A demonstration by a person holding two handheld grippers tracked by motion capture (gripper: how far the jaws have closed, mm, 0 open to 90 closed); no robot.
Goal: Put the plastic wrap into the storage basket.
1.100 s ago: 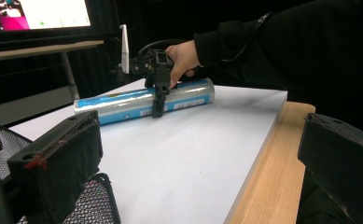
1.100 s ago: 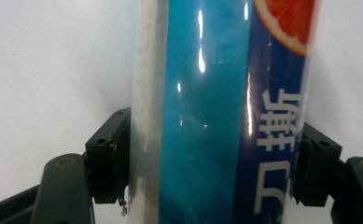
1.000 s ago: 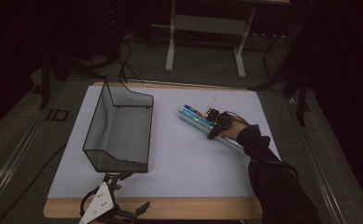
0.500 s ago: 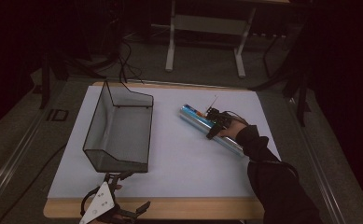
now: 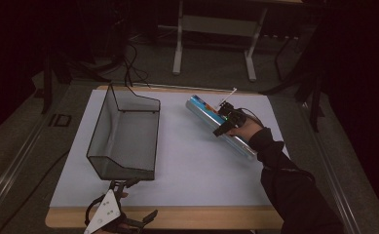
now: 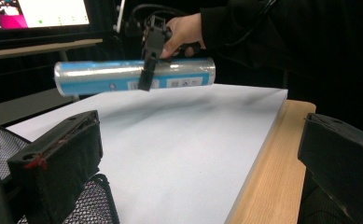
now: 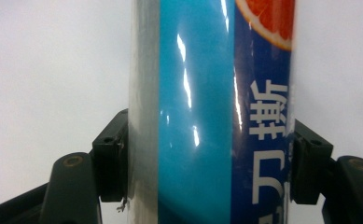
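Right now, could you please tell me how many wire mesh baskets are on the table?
1. The wire mesh basket sits on the white mat's left half, across from the wrapped roll lifted on the right. Nothing seems to hide another.

Room dim. Grey carpet floor [image 5: 211, 68] beyond counter [image 5: 187, 170]. White metal frame legs [image 5: 180, 48] at rear. Black cables [image 5: 128, 63] trailing on floor. Lit monitor [image 6: 53, 11] on far desk [image 6: 39, 46].

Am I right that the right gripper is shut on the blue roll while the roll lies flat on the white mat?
Not quite. The right gripper is shut on the blue roll, but the roll is lifted clear of the white mat; the left gripper view shows open space under it.
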